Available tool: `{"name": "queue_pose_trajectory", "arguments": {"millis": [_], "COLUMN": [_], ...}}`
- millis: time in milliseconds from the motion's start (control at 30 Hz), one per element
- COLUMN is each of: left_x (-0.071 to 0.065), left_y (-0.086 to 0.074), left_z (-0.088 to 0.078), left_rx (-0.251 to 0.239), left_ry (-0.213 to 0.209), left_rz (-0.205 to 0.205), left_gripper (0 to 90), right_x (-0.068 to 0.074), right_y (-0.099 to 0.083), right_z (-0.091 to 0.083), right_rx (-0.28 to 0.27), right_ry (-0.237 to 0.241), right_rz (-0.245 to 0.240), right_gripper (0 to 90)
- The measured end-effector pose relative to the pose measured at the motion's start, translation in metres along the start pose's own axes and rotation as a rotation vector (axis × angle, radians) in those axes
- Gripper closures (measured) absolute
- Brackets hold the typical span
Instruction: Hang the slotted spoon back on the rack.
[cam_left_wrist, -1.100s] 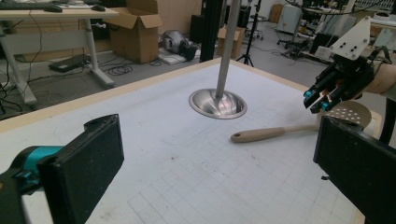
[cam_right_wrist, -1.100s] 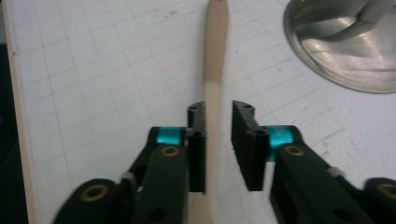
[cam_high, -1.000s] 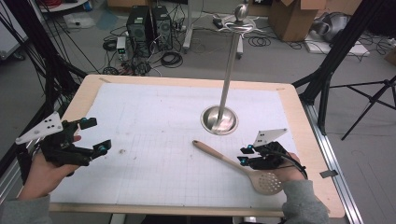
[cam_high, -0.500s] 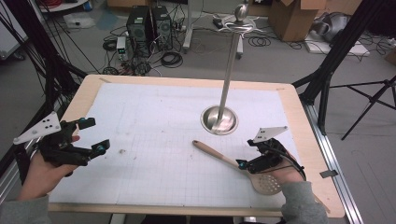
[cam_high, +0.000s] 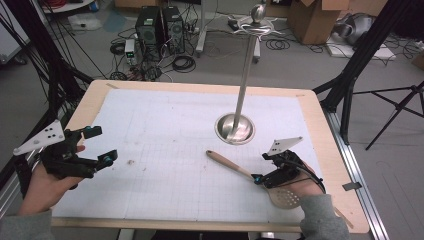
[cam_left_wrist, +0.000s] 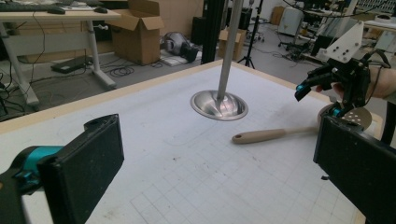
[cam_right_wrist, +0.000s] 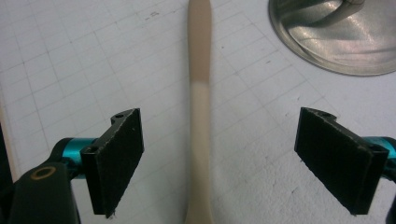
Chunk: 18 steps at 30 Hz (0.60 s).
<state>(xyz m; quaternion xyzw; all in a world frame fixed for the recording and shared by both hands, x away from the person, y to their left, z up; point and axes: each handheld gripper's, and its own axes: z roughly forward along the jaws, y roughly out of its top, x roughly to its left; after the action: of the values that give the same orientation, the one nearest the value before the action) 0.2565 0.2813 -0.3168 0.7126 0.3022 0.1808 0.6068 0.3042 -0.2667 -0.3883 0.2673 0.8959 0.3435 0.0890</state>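
Slotted spoon (cam_high: 255, 179) flat on white grid mat (cam_high: 170, 130), near rt edge, handle pointing up-left twd mat centre, perforated head (cam_high: 286, 196) at front-rt. Rt gripper (cam_high: 270, 176) low over spoon neck, jaws spread wide, straddling handle w/o touching; in rt gripper view handle (cam_right_wrist: 200, 93) runs up between the two black pads (cam_right_wrist: 119, 158), gap each side. Nothing grasped. Lt gripper (cam_high: 92, 150) at mat's lt edge, well apart from spoon, jaws spread wide, empty; held in lt hand (cam_high: 47, 182). In lt gripper view, pads (cam_left_wrist: 86, 172) frame mat, spoon (cam_left_wrist: 280, 135) lying beyond, rt gripper (cam_left_wrist: 336, 81) above its head. Metal stand (cam_high: 235, 127) w/ round base on mat, just behind spoon handle tip, not touching; pole (cam_high: 247, 70) upright. Mat on wooden table (cam_high: 325, 130). Boxes, cables, PC towers on floor behind.
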Motion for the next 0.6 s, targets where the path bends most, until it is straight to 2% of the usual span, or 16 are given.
{"name": "queue_pose_trajectory", "arguments": {"millis": [333, 600], "left_x": [-0.002, 0.000], "left_y": [0.001, -0.001], "left_z": [0.001, 0.003], "left_rx": [0.004, 0.007], "left_ry": [-0.004, -0.002], "left_rz": [0.008, 0.001], "left_gripper": [2.1, 2.1], "right_x": [0.001, 0.002], "right_y": [0.001, 0.000], "right_z": [0.005, 0.014], "right_rx": [0.016, 0.059], "right_ry": [-0.005, -0.003], "right_rz": [0.002, 0.000], "right_gripper": [14.5, 14.5]}}
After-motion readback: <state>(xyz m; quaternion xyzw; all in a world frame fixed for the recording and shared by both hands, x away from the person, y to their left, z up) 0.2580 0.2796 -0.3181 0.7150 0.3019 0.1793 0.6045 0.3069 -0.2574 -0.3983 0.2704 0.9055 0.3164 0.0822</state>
